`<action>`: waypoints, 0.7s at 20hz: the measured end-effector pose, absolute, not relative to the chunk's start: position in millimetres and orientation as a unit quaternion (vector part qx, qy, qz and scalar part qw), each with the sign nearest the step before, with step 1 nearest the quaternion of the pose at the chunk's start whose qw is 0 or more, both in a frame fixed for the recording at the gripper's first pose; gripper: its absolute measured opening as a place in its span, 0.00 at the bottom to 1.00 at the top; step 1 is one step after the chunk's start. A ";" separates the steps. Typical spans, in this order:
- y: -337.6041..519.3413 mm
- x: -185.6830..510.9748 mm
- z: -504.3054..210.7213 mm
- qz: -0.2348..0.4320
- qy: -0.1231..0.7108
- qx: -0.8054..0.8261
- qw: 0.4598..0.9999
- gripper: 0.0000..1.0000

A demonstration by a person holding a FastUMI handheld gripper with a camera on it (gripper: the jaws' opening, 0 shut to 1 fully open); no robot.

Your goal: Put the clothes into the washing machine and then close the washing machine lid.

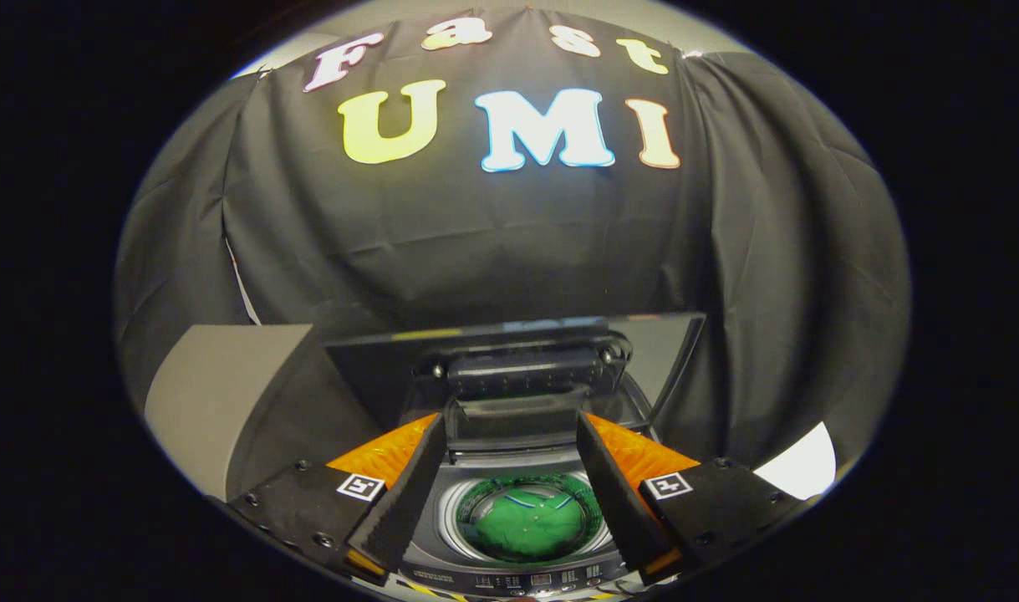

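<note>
A green garment (530, 527) lies bunched at the bottom of the washing machine's (517, 577) round drum, well down inside the opening, with a few pale stripes showing across its upper folds. The drum's ring-shaped rim runs all around it, light grey and smooth. The garment sits between the two fingers of the tool (513, 439) as seen from above, but far below them, touching neither.

The tool is released: its fingers (400, 502) stand wide apart, one on each side of the drum opening, with nothing held between them. Each finger carries a small square black-and-white marker near its base.

The washing machine lid (526, 368) is raised and stands upright at the back of the opening, just beyond the fingertips. Its glossy dark panel reflects some of the booth, and a dark hinge block with a row of small marks sits across its lower part. Along the machine's near edge runs a control panel with small buttons and a display, too small to read.

Behind the machine hangs a black cloth wall (476, 251), creased in long folds. A pale grey panel (216, 393) leans just beside the machine on one side, and a white patch (802, 464) shows low on the other side.
</note>
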State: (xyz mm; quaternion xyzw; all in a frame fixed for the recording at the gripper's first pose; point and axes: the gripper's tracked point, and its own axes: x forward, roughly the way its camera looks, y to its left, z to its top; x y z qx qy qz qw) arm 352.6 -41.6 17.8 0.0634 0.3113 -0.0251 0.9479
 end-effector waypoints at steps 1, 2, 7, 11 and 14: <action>-40.1 358.4 25.4 -0.023 0.306 0.063 0.950 0.97; -37.7 364.5 31.3 -0.021 0.302 0.064 0.951 0.97; -31.9 391.2 50.5 -0.012 0.287 0.064 0.956 0.97; -35.1 423.0 56.4 -0.009 0.276 0.058 0.959 0.97; -39.4 445.3 47.9 -0.008 0.283 0.064 0.957 0.97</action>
